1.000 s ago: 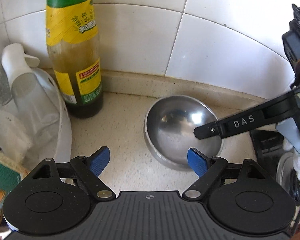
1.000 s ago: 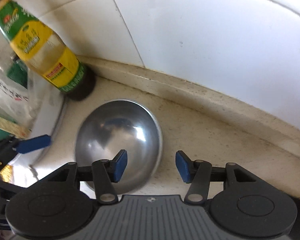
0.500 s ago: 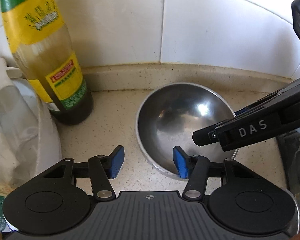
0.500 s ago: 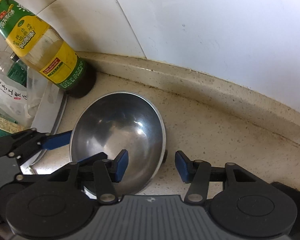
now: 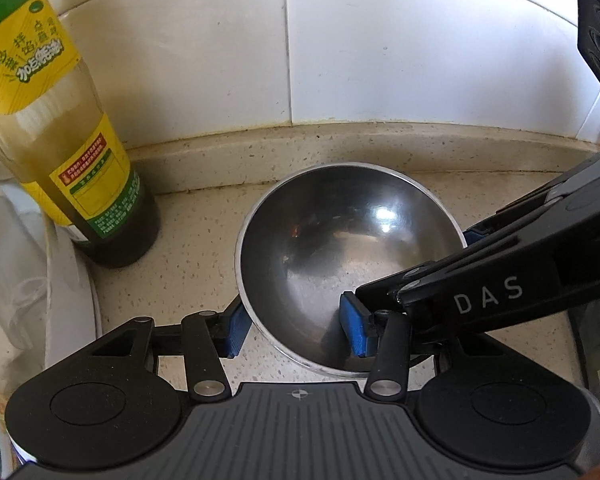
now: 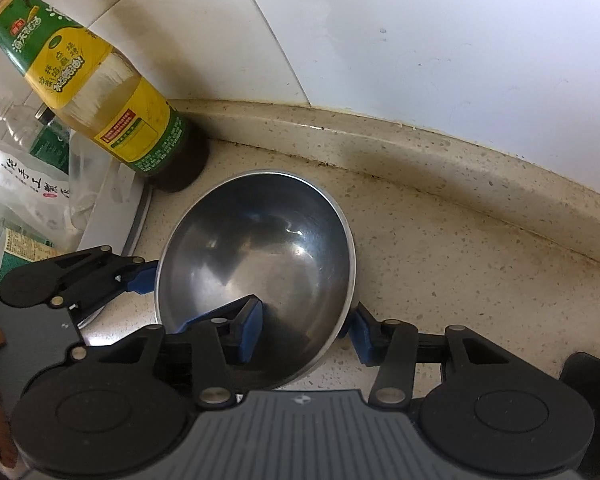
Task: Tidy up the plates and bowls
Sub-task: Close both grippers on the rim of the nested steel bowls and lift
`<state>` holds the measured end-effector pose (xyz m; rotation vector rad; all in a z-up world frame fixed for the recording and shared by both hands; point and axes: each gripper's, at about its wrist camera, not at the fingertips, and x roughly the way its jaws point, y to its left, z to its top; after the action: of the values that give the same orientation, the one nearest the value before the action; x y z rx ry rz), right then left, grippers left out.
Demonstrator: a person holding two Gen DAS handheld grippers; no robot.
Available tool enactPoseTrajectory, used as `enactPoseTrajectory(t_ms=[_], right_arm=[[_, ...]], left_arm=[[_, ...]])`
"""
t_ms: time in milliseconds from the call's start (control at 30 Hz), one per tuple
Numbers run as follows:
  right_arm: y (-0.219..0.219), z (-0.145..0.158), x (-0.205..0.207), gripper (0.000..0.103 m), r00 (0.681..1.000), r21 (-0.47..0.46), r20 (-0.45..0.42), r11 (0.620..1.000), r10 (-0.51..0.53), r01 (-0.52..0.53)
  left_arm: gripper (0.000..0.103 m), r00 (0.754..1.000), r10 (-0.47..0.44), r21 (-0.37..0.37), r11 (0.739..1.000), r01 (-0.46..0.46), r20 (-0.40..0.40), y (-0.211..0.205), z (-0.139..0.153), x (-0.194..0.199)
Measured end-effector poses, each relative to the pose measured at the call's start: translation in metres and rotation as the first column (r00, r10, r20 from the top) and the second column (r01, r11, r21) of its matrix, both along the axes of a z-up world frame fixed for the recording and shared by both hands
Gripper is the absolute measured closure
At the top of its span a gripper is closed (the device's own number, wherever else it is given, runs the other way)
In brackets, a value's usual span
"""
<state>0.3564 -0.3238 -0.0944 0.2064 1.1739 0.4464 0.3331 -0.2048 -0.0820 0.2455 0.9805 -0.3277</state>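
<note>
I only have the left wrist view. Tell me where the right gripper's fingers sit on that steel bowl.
Observer: The right gripper straddles the steel bowl's rim, one finger inside, one outside.
Operator: Report whether it is clamped.
Observer: Not clamped. The inner finger hangs apart from the bowl's wall, so the fingers are open.
</note>
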Motion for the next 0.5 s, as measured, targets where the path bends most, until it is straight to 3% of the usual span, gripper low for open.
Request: enactPoseTrajectory(t_ms=[500], right_arm=[[-0.01, 0.018, -0.008, 0.053, 0.999, 0.035, 0.023, 0.999, -0.028, 0.027]], left_arm=[[0.048, 1.0, -0.01, -0.015, 1.0, 0.01, 0.028, 0.0, 0.018, -0.007]])
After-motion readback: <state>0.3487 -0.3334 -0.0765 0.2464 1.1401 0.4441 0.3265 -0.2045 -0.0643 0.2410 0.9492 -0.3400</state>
